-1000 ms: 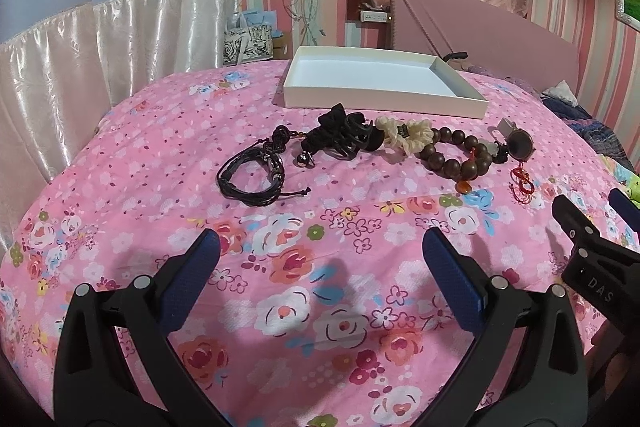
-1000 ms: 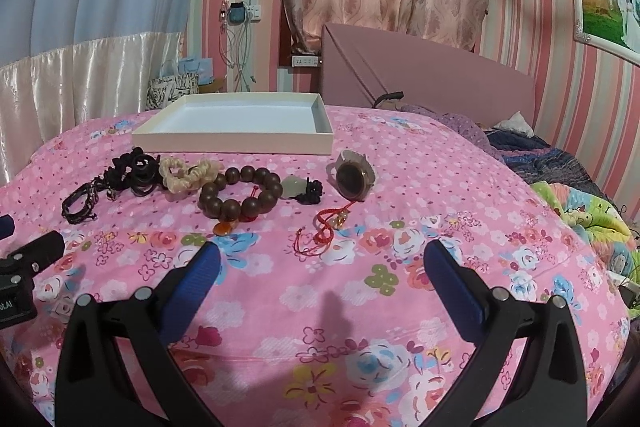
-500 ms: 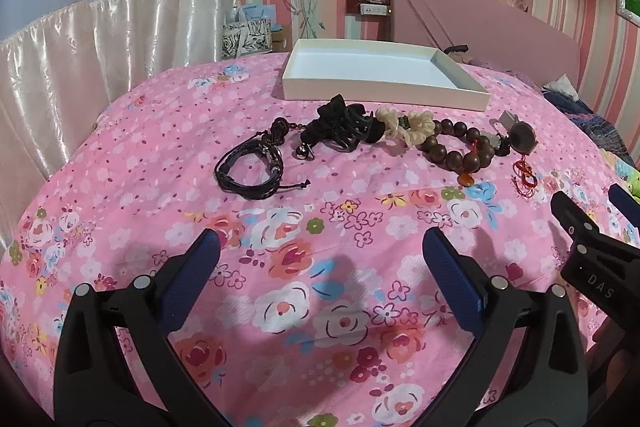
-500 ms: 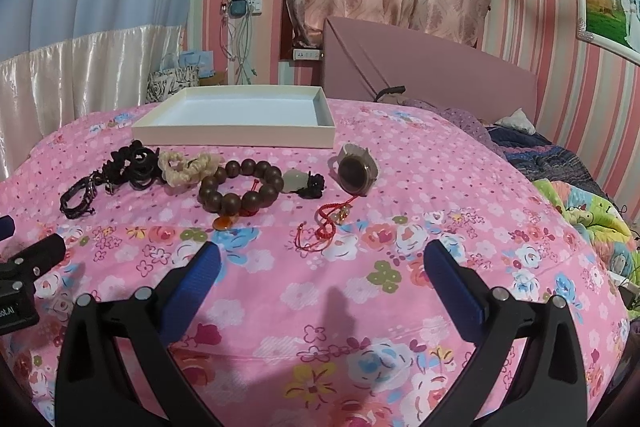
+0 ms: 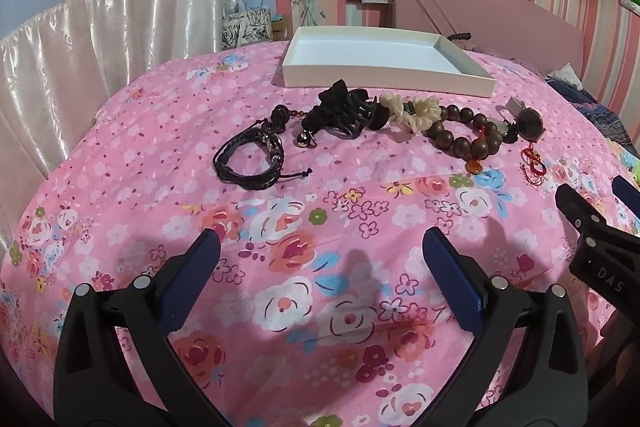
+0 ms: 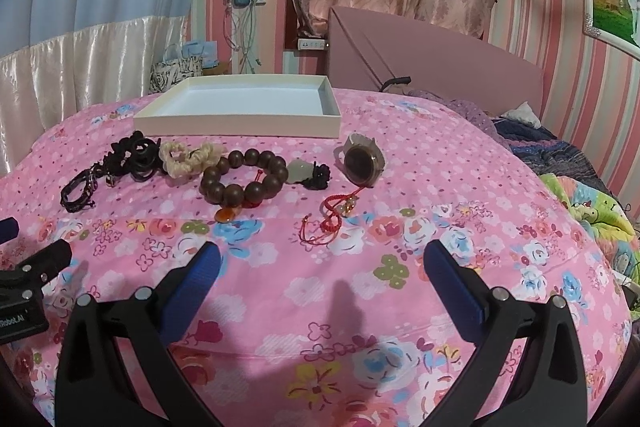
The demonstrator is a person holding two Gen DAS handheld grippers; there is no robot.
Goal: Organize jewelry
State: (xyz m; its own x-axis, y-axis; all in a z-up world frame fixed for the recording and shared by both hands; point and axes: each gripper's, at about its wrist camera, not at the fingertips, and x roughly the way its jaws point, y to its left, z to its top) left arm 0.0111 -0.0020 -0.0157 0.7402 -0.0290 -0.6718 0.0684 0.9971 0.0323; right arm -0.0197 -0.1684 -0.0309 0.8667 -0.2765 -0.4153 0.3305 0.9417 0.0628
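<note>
1. Bedspread (image 5: pixel 328 267): pink, floral, carrying every item.
2. Tray (image 6: pixel 236 117): white, shallow, empty, toward far edge of bedspread.
3. Black cord bracelet (image 5: pixel 250 159): left end of row just before tray's near wall.
4. Black hair clip (image 5: pixel 344 113): next rightward, touching cream scrunchie (image 5: pixel 408 111).
5. Wooden bead bracelet (image 6: pixel 244 181): right of scrunchie, orange pendant at near side.
6. Pale stone charm (image 6: pixel 298 171): beside beads.
7. Watch (image 6: pixel 362 165): right end of row, tilted.
8. Red cord (image 6: pixel 330 217): nearer than watch.
9. Left gripper (image 5: pixel 320 259): jaws wide, holding nothing, over near part of bedspread.
10. Right gripper (image 6: pixel 320 263): jaws wide, holding nothing, near red cord.
</note>
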